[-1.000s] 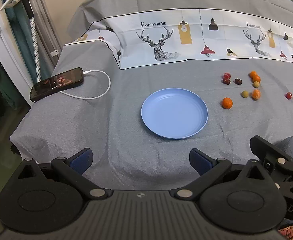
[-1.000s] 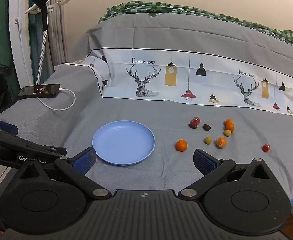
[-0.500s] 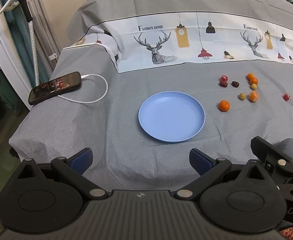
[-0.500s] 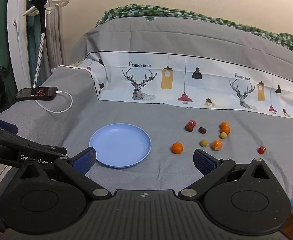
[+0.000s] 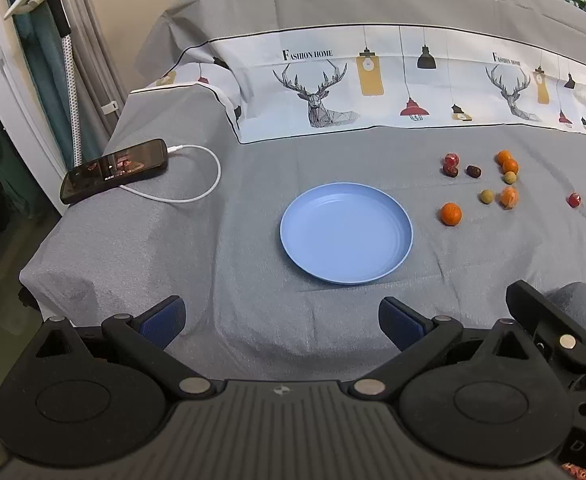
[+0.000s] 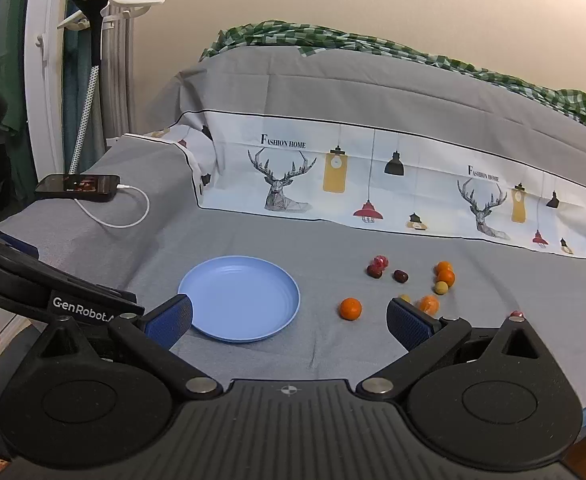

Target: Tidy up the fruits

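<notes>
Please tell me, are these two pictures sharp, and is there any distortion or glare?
Left wrist view: sharp; soft even light, no glare on the plate; fisheye bends the bed's edges, corners are dark. Right wrist view: equally sharp; the fruits cast only faint shadows; the right tongs hide some fruit.

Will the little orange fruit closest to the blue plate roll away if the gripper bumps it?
Probably a bit. The orange fruit looks round and lies loose on the grey sheet, so a nudge could roll it. The sheet looks soft and creased, which would likely stop it soon. It looks small enough for the open right gripper to lift it easily.
</notes>
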`<state>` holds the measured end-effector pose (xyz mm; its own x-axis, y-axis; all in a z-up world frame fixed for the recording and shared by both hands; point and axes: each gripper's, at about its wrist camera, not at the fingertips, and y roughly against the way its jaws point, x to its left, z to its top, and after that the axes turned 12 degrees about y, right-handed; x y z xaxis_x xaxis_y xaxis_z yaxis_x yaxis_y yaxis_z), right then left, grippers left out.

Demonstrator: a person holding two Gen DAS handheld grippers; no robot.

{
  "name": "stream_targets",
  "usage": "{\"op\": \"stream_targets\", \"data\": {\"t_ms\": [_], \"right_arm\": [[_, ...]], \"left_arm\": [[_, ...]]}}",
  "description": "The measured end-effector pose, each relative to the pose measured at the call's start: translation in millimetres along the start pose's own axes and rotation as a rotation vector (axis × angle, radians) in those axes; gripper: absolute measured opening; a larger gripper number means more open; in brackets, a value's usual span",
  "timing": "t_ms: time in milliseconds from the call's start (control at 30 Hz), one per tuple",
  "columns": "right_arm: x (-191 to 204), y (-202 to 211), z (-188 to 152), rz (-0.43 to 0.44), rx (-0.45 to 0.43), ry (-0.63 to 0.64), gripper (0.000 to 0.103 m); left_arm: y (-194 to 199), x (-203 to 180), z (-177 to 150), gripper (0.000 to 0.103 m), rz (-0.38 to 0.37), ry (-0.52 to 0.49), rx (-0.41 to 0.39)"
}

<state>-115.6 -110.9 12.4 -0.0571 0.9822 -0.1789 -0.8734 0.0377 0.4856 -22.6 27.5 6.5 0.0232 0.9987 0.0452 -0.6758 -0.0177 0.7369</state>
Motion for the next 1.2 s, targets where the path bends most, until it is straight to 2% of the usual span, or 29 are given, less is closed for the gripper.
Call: {"op": "stream_targets", "data": {"t_ms": [667, 1000, 1200], "right_arm": [[3, -8, -1, 0.024, 0.019, 0.004, 0.102], [-10, -9, -7, 0.054, -0.004, -0.058, 0.102], [-16, -12, -10, 0.069, -0.01, -0.05, 0.102]], "left_arm": [[-7, 1, 3, 0.103, 0.011, 0.001, 0.014], [-13, 0, 7, 0.103, 0.013, 0.01, 0.03], [-20, -7, 9, 0.103, 0.014, 0.007, 0.055]]}}
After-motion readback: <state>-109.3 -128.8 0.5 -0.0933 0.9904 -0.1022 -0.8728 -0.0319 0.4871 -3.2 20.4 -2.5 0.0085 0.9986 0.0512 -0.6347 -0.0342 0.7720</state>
